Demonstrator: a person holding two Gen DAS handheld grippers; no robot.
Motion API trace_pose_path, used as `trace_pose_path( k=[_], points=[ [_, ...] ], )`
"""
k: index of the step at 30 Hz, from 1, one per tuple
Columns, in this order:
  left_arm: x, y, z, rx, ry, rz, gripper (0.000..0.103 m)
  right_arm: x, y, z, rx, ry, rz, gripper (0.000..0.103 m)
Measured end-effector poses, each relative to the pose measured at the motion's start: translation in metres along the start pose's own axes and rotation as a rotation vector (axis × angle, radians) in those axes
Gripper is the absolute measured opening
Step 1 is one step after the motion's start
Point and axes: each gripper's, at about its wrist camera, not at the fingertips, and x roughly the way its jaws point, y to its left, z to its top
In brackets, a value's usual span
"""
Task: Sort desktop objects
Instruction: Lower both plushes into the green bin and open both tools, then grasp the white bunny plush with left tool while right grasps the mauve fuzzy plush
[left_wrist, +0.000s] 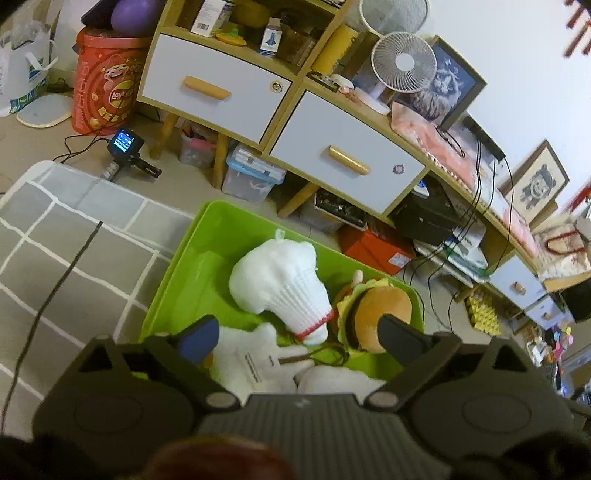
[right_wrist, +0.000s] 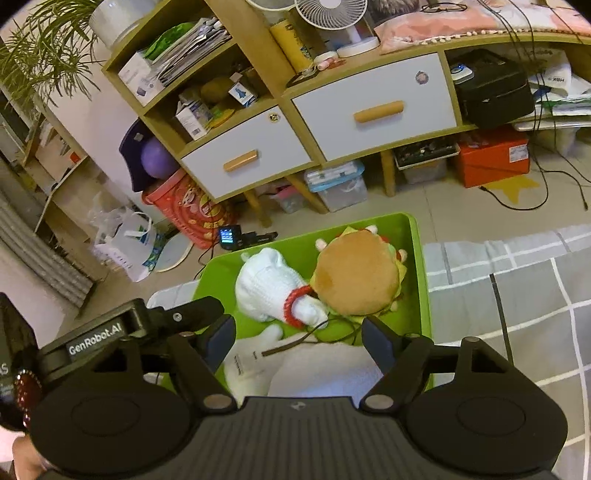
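there, both grippers (left_wrist: 299, 338) (right_wrist: 299, 336) gape over the green bin (right_wrist: 415, 258) — toys inside.

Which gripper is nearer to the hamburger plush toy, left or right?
Left, slightly. The left gripper has one finger just before the hamburger plush; the right gripper hangs a little short of it.

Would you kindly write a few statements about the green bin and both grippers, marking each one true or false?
1. The burger plush lies inside the green bin. True.
2. The left gripper is shut on the burger plush. False: its jaws stand open with nothing between them.
3. The white knitted glove has a red cuff. True.
4. The right gripper holds the glove. False: it is open above the bin.
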Motion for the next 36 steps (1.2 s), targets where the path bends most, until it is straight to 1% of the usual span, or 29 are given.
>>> trace_pose_path(
  k=[2,5,7,10,12,16,21,24,28,31,33,36],
  points=[
    [-0.005,-0.002,0.001,0.017,0.010,0.015,0.097,-0.005,-0.001,-0.001,-0.006,0.013,0.004,0.078],
    [-0.016,-0.004,0.002,0.025,0.021,0.032,0.098,-0.013,0.000,0.000,-0.022,0.023,-0.023,0.080],
    [-0.024,-0.005,0.003,0.033,0.031,0.035,0.102,-0.018,0.003,-0.001,-0.055,0.037,-0.038,0.080],
    [-0.036,-0.005,0.000,0.072,0.036,0.058,0.102,-0.029,0.010,-0.009,-0.109,0.064,-0.025,0.080],
    [-0.045,-0.004,-0.005,0.109,0.039,0.084,0.102,-0.038,0.014,-0.016,-0.139,0.068,-0.003,0.081],
    [-0.059,0.003,-0.016,0.143,0.062,0.100,0.102,-0.052,0.016,-0.036,-0.174,0.085,0.072,0.084],
    [-0.065,0.019,-0.036,0.173,0.122,0.109,0.102,-0.058,0.004,-0.063,-0.165,0.119,0.153,0.085],
    [-0.064,0.030,-0.046,0.202,0.139,0.103,0.102,-0.063,-0.008,-0.087,-0.215,0.107,0.182,0.085],
    [-0.056,0.042,-0.058,0.287,0.180,0.099,0.102,-0.061,-0.029,-0.112,-0.242,0.134,0.166,0.086],
    [-0.052,0.049,-0.064,0.339,0.183,0.106,0.102,-0.057,-0.042,-0.126,-0.251,0.158,0.128,0.086],
    [-0.051,0.054,-0.065,0.351,0.177,0.084,0.102,-0.052,-0.047,-0.131,-0.262,0.176,0.113,0.086],
    [-0.047,0.060,-0.065,0.339,0.182,0.036,0.102,-0.047,-0.051,-0.138,-0.277,0.198,0.113,0.086]
  ],
)
